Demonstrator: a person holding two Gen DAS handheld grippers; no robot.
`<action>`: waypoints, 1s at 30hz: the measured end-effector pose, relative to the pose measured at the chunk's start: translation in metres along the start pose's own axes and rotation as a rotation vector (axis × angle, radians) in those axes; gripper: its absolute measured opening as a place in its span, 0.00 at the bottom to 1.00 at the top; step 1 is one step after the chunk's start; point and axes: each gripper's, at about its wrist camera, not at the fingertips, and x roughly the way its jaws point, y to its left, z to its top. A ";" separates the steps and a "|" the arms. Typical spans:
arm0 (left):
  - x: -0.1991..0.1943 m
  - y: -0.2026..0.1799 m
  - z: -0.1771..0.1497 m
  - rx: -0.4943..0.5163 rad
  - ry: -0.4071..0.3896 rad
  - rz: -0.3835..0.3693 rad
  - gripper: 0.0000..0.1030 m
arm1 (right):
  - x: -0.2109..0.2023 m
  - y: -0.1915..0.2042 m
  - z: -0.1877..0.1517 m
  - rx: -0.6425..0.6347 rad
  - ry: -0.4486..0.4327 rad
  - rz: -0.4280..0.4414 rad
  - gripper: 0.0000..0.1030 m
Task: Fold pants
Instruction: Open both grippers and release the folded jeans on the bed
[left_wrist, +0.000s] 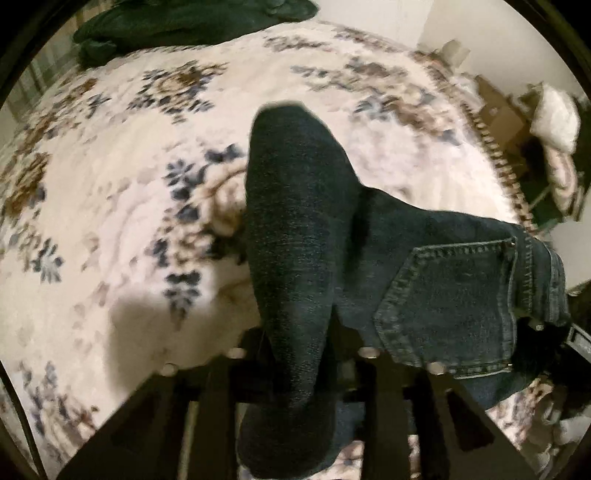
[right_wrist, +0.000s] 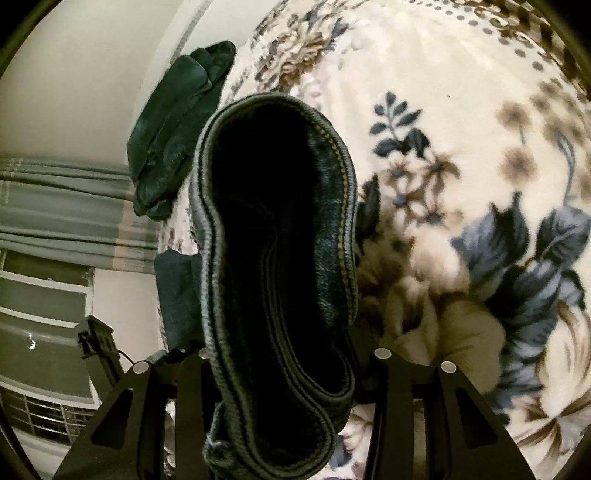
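Dark blue jeans (left_wrist: 424, 280) lie on a floral bedspread (left_wrist: 129, 184). In the left wrist view my left gripper (left_wrist: 295, 369) is shut on a bunched fold of the jeans that sticks up between its fingers; the back pocket (left_wrist: 450, 302) and waistband lie to the right. In the right wrist view my right gripper (right_wrist: 284, 369) is shut on a hemmed edge of the jeans (right_wrist: 277, 240), whose stitched opening gapes toward the camera above the bedspread (right_wrist: 461, 166).
A dark green garment (left_wrist: 177, 26) lies at the far edge of the bed; it also shows in the right wrist view (right_wrist: 173, 125). The bed's fringed edge (left_wrist: 498, 155) and a white pillow (left_wrist: 554, 118) are at right. Curtains (right_wrist: 55, 206) and a window hang left.
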 end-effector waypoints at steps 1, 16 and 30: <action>0.001 0.000 -0.001 0.010 0.007 0.042 0.46 | 0.001 -0.002 0.001 -0.008 0.003 -0.104 0.71; -0.021 -0.012 -0.033 0.074 -0.010 0.238 0.86 | -0.013 0.075 -0.043 -0.402 -0.128 -0.625 0.93; -0.187 -0.051 -0.065 0.077 -0.136 0.251 0.86 | -0.155 0.164 -0.120 -0.443 -0.288 -0.714 0.96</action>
